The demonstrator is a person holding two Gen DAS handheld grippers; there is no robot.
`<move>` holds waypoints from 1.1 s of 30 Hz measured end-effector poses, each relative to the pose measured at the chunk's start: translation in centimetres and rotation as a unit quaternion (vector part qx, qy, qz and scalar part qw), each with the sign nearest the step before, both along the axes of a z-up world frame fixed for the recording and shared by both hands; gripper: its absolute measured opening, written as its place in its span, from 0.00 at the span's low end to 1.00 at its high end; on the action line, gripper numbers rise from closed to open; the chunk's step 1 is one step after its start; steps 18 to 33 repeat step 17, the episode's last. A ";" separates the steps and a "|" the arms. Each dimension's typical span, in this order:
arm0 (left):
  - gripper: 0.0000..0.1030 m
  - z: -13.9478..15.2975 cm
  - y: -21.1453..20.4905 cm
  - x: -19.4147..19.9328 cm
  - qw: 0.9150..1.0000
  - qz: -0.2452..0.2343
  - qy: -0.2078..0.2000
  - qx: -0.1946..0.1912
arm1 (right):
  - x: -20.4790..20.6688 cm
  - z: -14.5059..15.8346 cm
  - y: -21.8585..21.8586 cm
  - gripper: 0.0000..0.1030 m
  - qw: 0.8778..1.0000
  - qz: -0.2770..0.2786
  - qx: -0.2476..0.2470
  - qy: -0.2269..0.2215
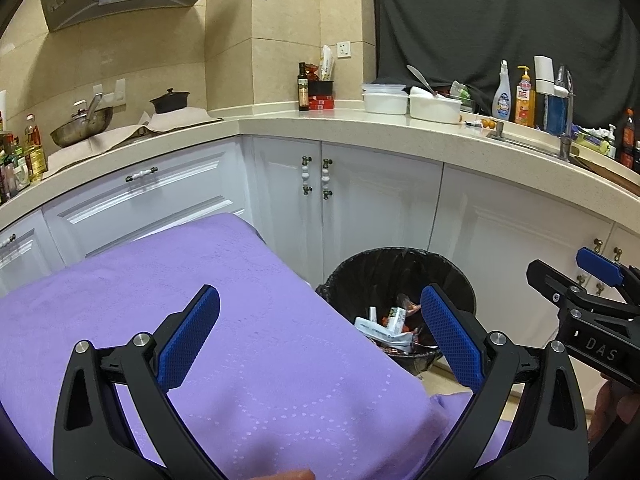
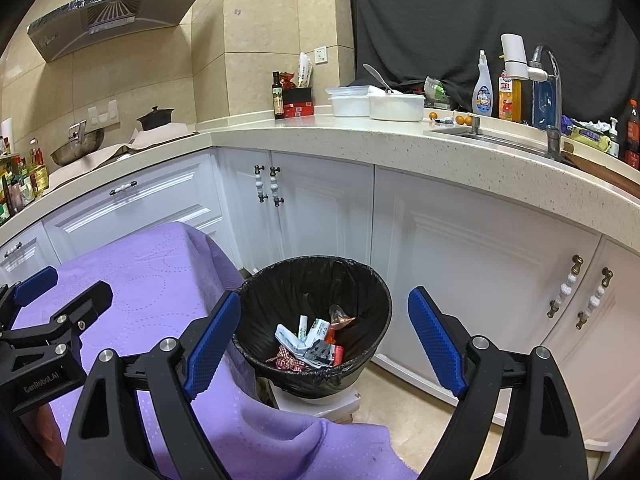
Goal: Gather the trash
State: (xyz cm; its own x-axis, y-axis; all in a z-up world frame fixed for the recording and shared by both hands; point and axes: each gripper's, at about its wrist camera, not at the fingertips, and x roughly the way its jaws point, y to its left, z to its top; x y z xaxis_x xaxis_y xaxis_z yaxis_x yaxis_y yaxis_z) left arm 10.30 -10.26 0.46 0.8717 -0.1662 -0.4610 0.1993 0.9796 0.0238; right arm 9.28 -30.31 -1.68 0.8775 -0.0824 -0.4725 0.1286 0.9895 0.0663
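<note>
A black-lined trash bin stands on the floor beside a table under a purple cloth. Inside the bin lie wrappers and small packets; the left wrist view shows the same bin and its wrappers. My right gripper hangs above the bin, open, with nothing between its blue pads. My left gripper is open too, empty, over the cloth's right edge. Each gripper shows at the side of the other's view: the right gripper and the left gripper.
White cabinets and a speckled countertop curve behind the bin. On the counter stand white containers, bottles, a sink tap, a wok and a black pot. A fingertip shows at the bottom edge.
</note>
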 end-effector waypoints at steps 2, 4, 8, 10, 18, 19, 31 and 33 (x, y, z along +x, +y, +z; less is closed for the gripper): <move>0.95 -0.1 0.0 0.1 1.000 -0.005 0.004 -0.007 | 0.0 0.0 0.0 0.81 1.000 0.000 0.000 0.000; 0.95 -0.1 0.0 0.1 1.000 -0.011 0.005 -0.015 | 0.0 0.0 0.0 0.81 1.000 0.000 0.000 0.000; 0.95 0.1 0.0 0.0 1.000 -0.009 -0.003 -0.015 | -0.1 0.0 0.0 0.81 1.000 0.000 0.001 -0.001; 0.95 0.3 0.1 0.2 1.000 -0.003 -0.006 -0.012 | -0.1 0.1 0.0 0.81 1.000 0.001 0.001 -0.002; 0.95 -0.2 2.5 1.4 0.999 0.030 0.016 -0.014 | 0.6 0.1 1.9 0.81 1.000 0.022 0.001 0.004; 0.95 -0.2 2.5 1.4 0.999 0.030 0.016 -0.014 | 0.6 0.1 1.9 0.81 1.000 0.022 0.001 0.004; 0.95 -0.2 2.5 1.4 0.999 0.030 0.016 -0.014 | 0.6 0.1 1.9 0.81 1.000 0.022 0.001 0.004; 0.95 -0.2 2.5 1.4 0.999 0.030 0.016 -0.014 | 0.6 0.1 1.9 0.81 1.000 0.022 0.001 0.004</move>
